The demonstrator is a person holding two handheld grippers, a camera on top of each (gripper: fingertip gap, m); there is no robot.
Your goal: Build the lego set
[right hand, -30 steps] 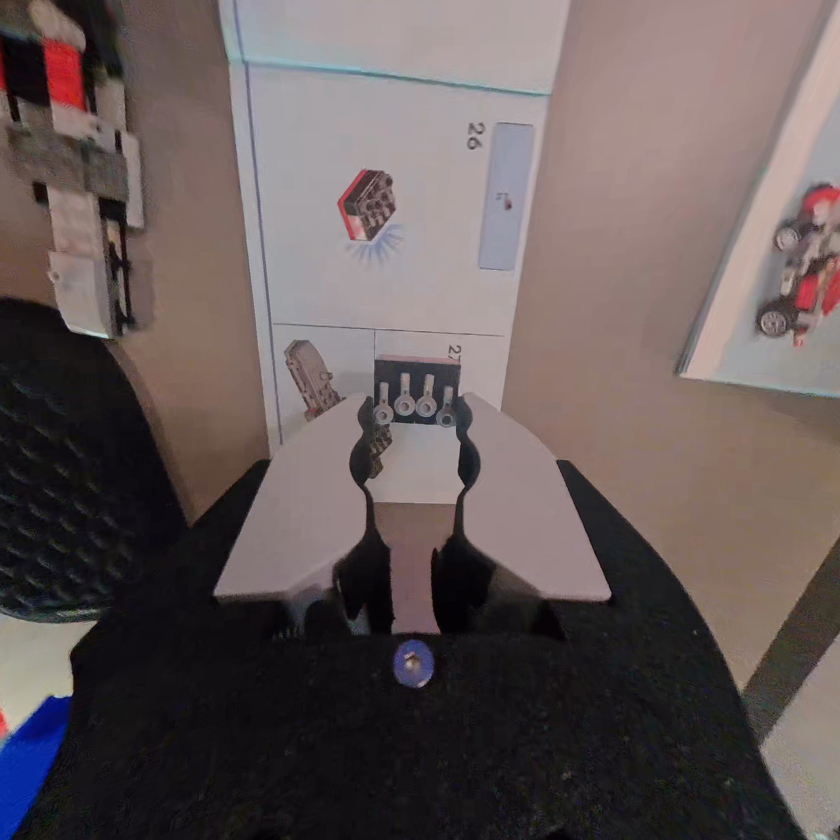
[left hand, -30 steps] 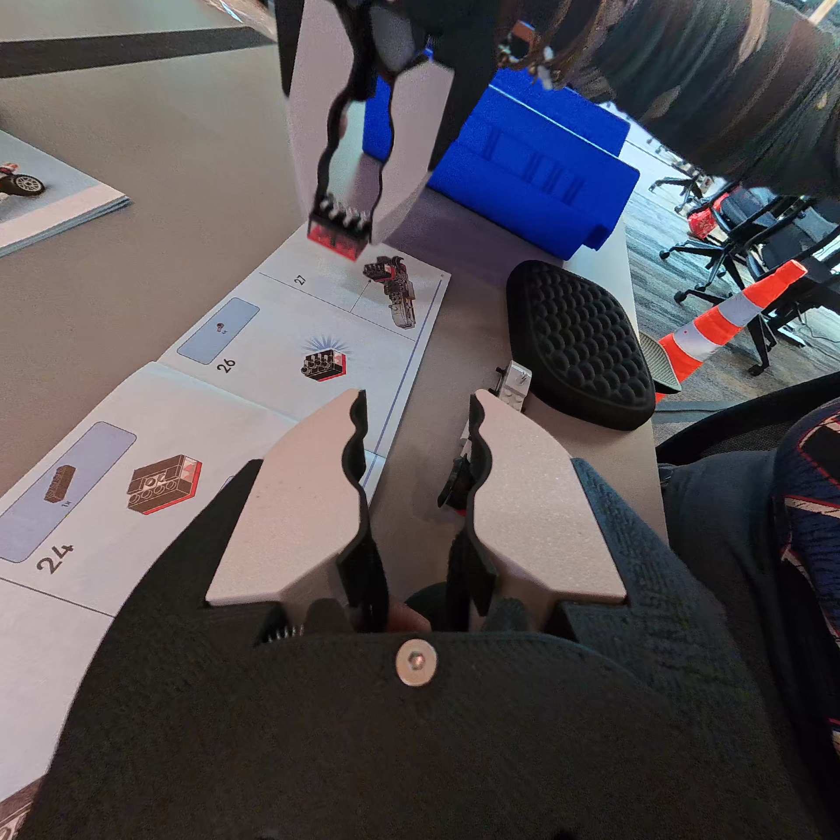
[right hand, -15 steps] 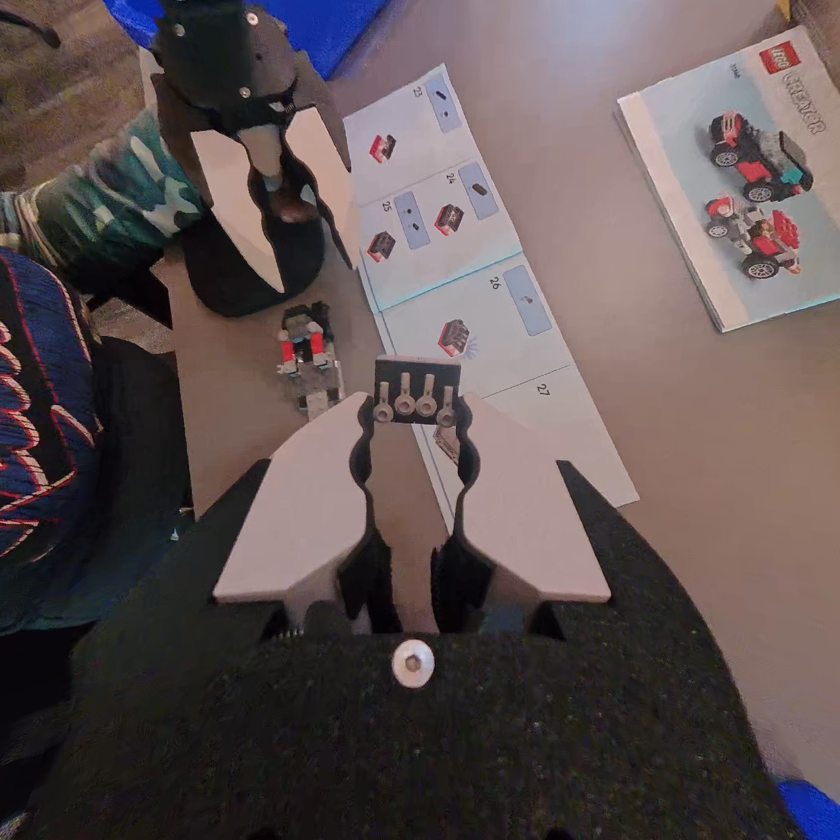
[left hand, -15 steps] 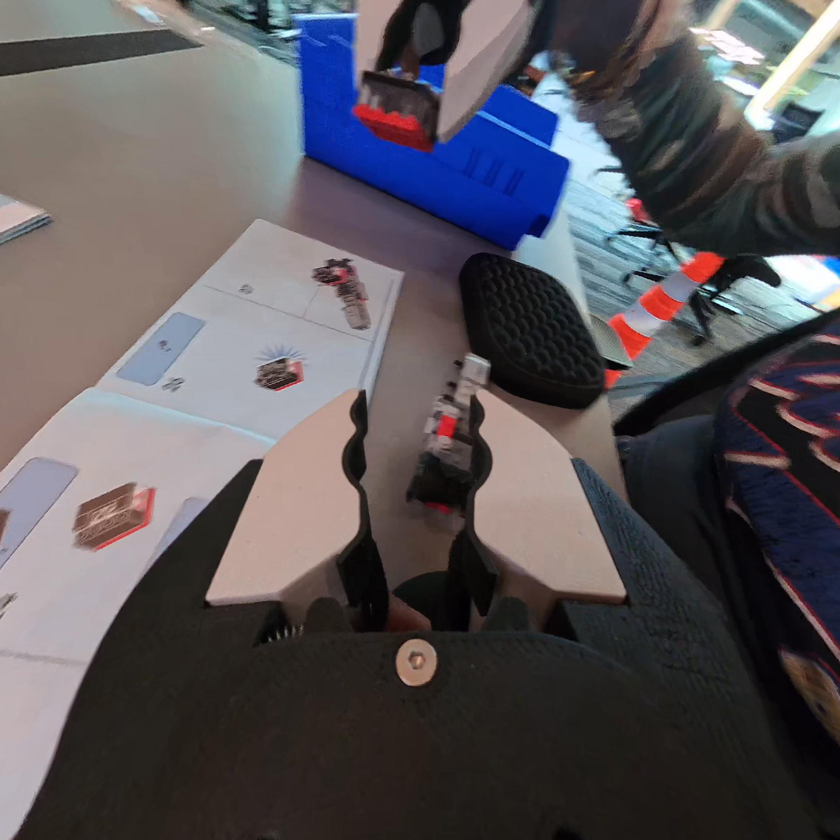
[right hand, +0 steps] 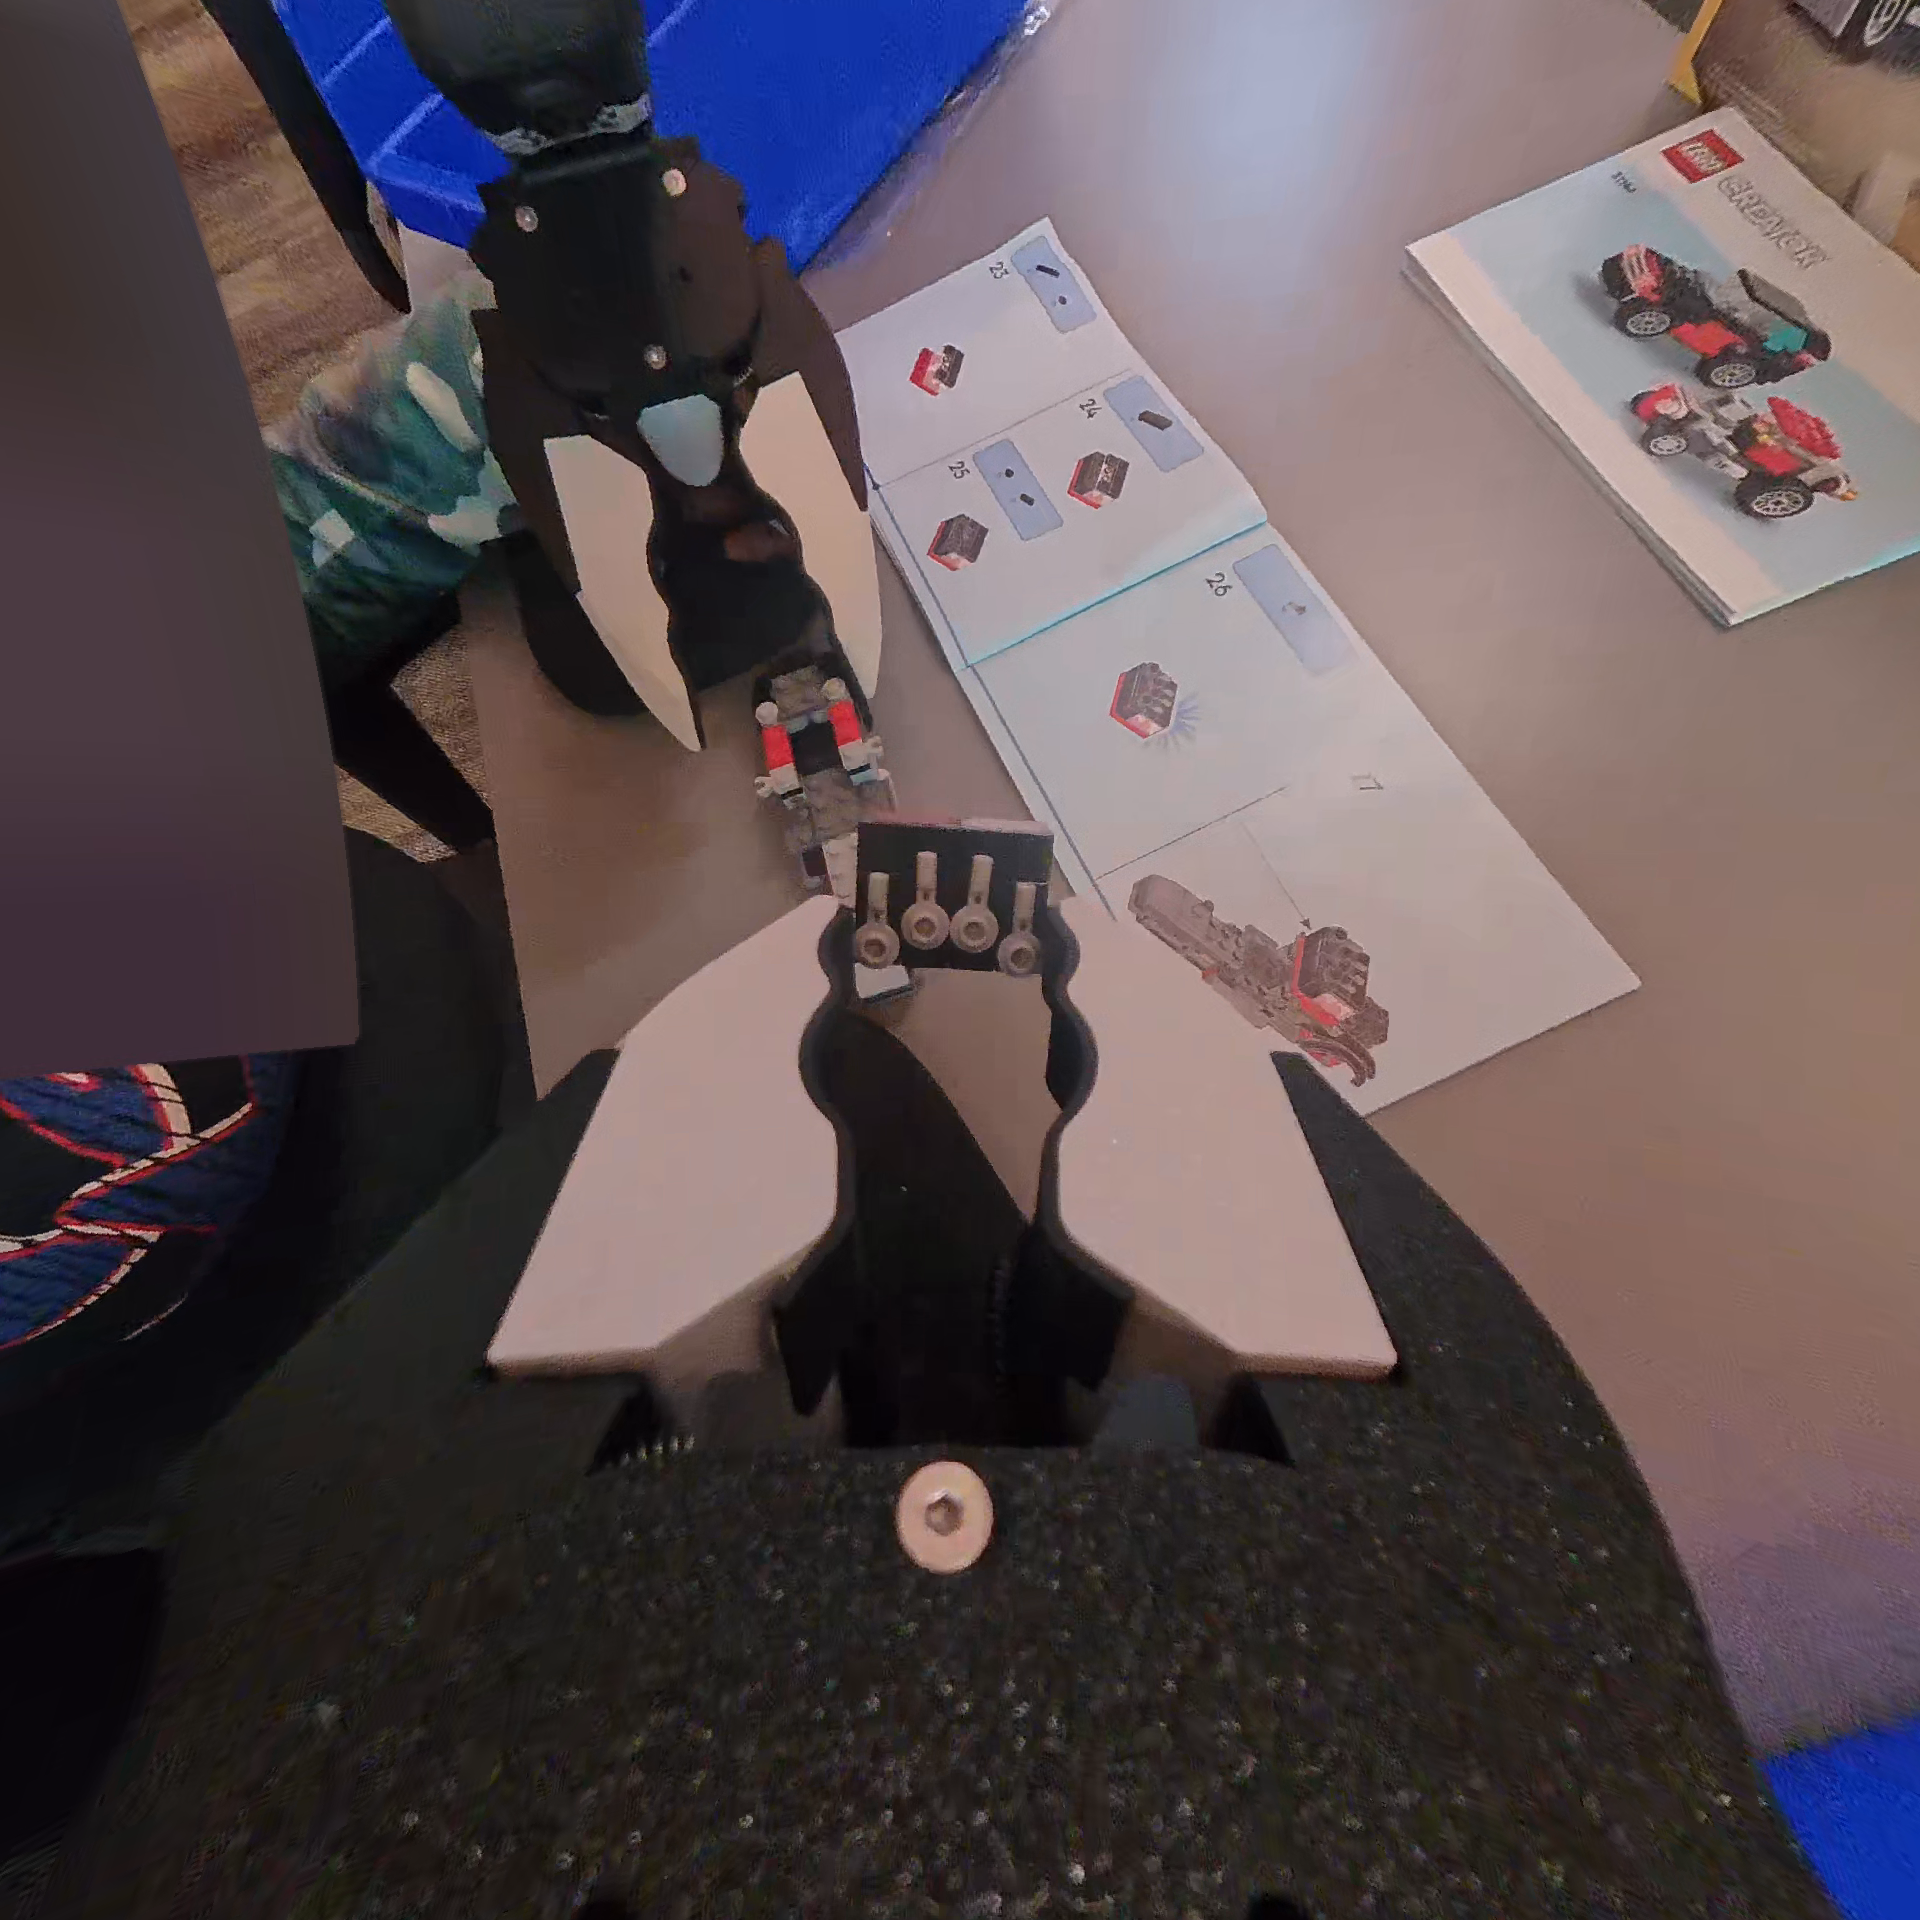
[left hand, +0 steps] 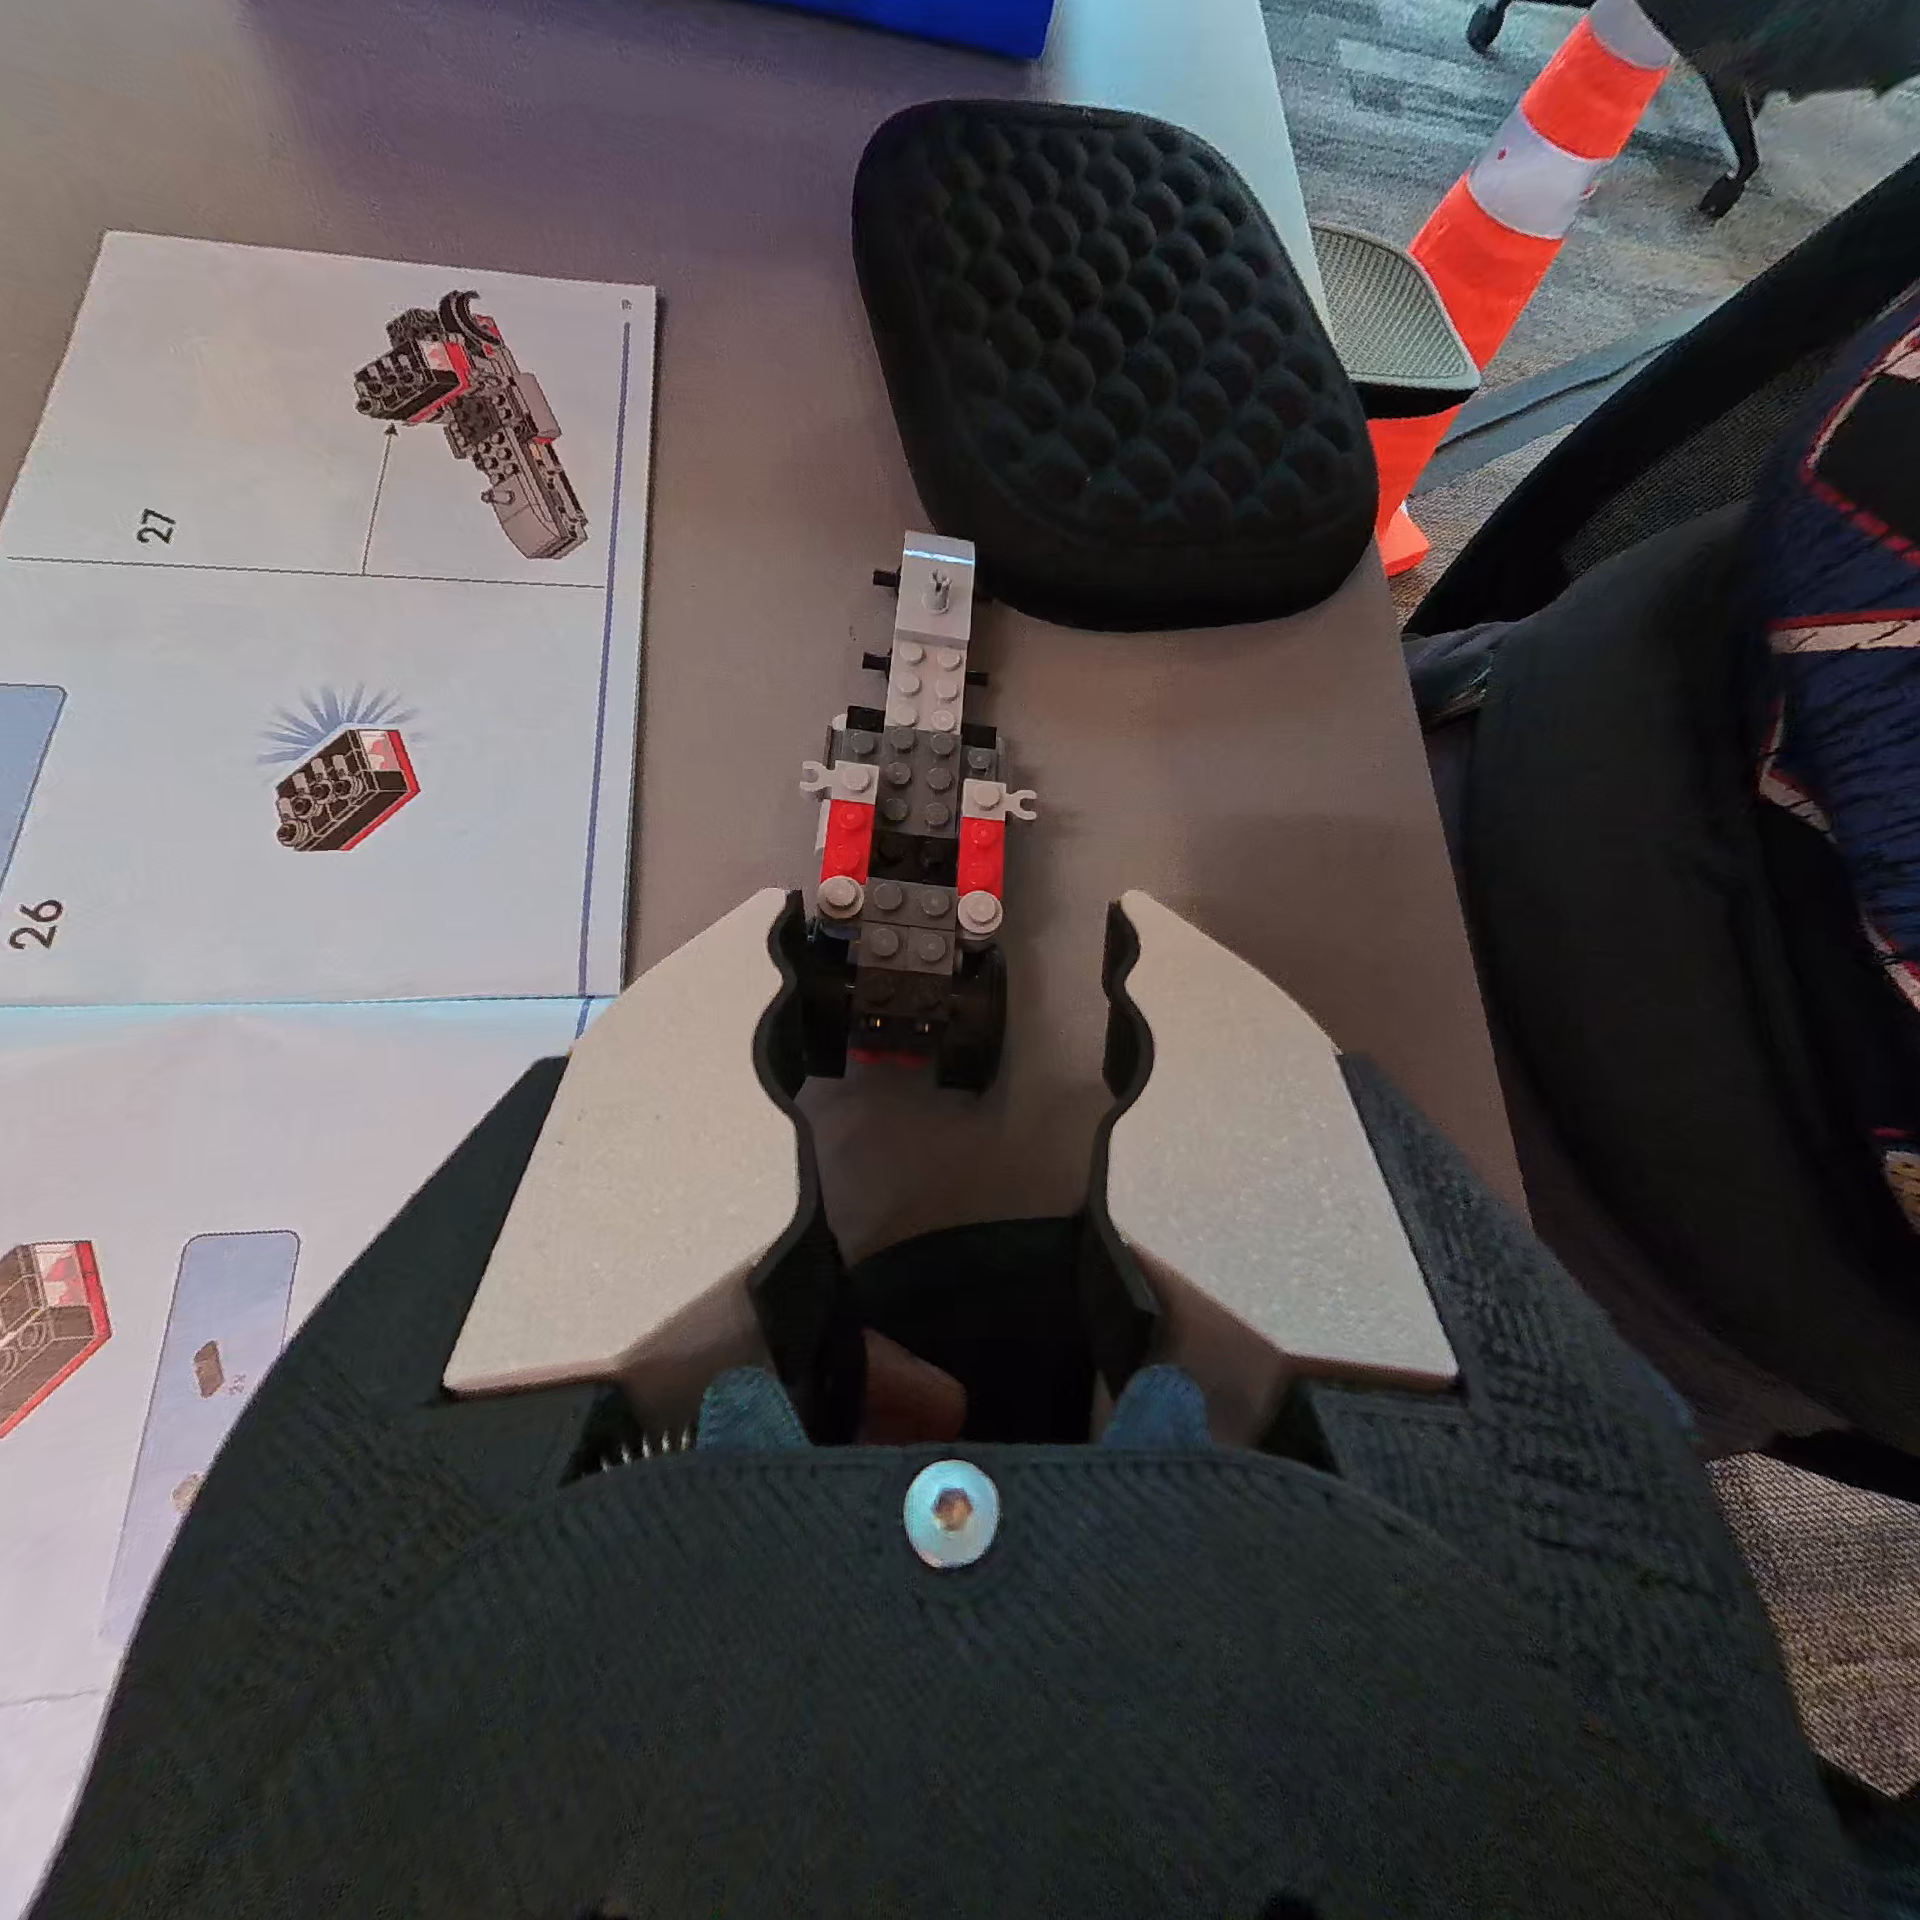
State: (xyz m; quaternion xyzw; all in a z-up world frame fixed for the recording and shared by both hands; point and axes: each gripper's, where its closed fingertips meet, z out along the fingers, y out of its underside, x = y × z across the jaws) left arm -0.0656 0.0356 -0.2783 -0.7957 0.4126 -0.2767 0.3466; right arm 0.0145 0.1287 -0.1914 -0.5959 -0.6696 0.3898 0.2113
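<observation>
A grey, red and black lego chassis (left hand: 916, 831) lies on the grey table, its black-wheeled rear end between my left fingertips. My left gripper (left hand: 951, 940) is open around that end, the left finger close to a wheel. The chassis shows in the right wrist view (right hand: 816, 753) too, with the left gripper (right hand: 774, 681) above its far end. My right gripper (right hand: 951, 940) is shut on a small black and red engine block (right hand: 951, 894) with grey pipes, held above the table near the chassis. The open instruction booklet (left hand: 312, 644) lies left of the chassis and shows in the right view (right hand: 1195, 665).
A black dimpled pad (left hand: 1101, 343) lies just beyond the chassis near the table's right edge. A blue bin (right hand: 790, 114) stands at the back. A second closed booklet (right hand: 1704, 353) lies on the table. An orange cone (left hand: 1496, 239) stands on the floor, and a person's dark clothing (left hand: 1714, 935) is at the right. Some 15 cm of space lies between my two pairs of fingers.
My left gripper has moved forward and tilted down over the chassis, opening wider around its rear end. My right gripper, still holding the engine block, has come lower and closer to the chassis.
</observation>
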